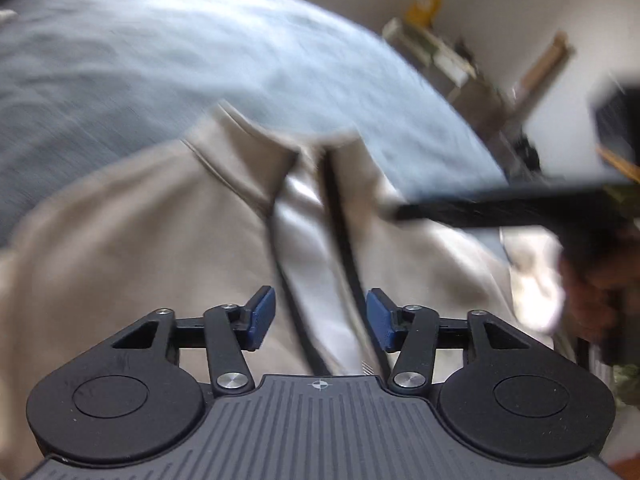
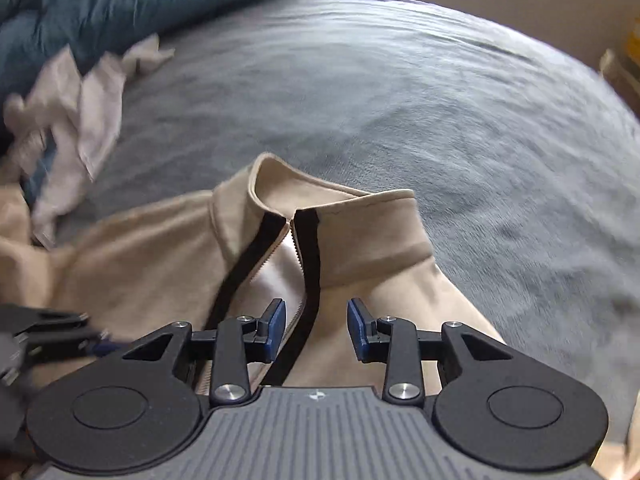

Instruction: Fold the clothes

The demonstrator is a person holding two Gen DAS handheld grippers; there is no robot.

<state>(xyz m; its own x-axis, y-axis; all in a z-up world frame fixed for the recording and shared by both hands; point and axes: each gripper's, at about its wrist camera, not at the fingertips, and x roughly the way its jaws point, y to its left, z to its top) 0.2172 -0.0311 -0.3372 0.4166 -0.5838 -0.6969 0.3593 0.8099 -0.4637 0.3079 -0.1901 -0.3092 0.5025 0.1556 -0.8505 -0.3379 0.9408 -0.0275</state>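
A beige zip-up jacket [image 1: 168, 216] with a stand-up collar and a black-edged zipper lies face up on a grey-blue bedspread [image 1: 160, 48]. Its front is partly unzipped, showing a pale lining. My left gripper [image 1: 320, 318] is open and empty above the zipper, below the collar. My right gripper [image 2: 316, 330] is open and empty over the same jacket [image 2: 360, 240], just right of the zipper. The right gripper shows blurred in the left wrist view [image 1: 500, 204], and the left gripper shows at the left edge of the right wrist view [image 2: 52, 336].
The bedspread [image 2: 400, 80] stretches beyond the collar. A crumpled white garment [image 2: 76, 112] and a teal quilt [image 2: 120, 4] lie at the far left. Shelves [image 1: 436, 52] and a wall stand beyond the bed's right side.
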